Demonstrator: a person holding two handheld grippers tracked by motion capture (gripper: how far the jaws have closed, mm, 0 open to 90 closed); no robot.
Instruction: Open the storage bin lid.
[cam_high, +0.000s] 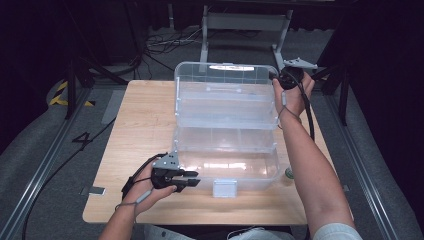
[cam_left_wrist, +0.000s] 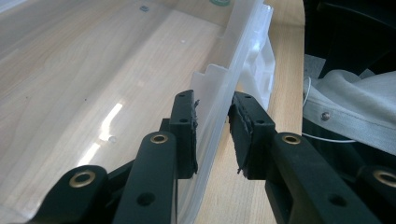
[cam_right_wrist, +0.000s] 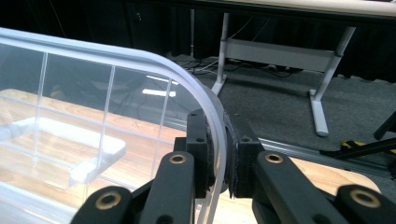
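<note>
A clear plastic box (cam_high: 227, 176) stands on the wooden table (cam_high: 142, 125) with its lid (cam_high: 225, 75) swung up and back. My right gripper (cam_high: 276, 77) is at the lid's far right corner. In the right gripper view it (cam_right_wrist: 217, 140) is shut on the lid's curved rim (cam_right_wrist: 140, 63). My left gripper (cam_high: 195, 179) lies at the box's front left. Its jaws (cam_left_wrist: 212, 121) straddle the front wall (cam_left_wrist: 224, 88). One pad rests against the wall and a narrow gap shows at the other.
A white latch (cam_high: 224, 188) hangs at the middle of the box's front. A small green thing (cam_high: 289, 173) lies on the table by the box's front right corner. Metal table legs (cam_high: 245, 22) and cables (cam_high: 165, 42) are on the floor beyond.
</note>
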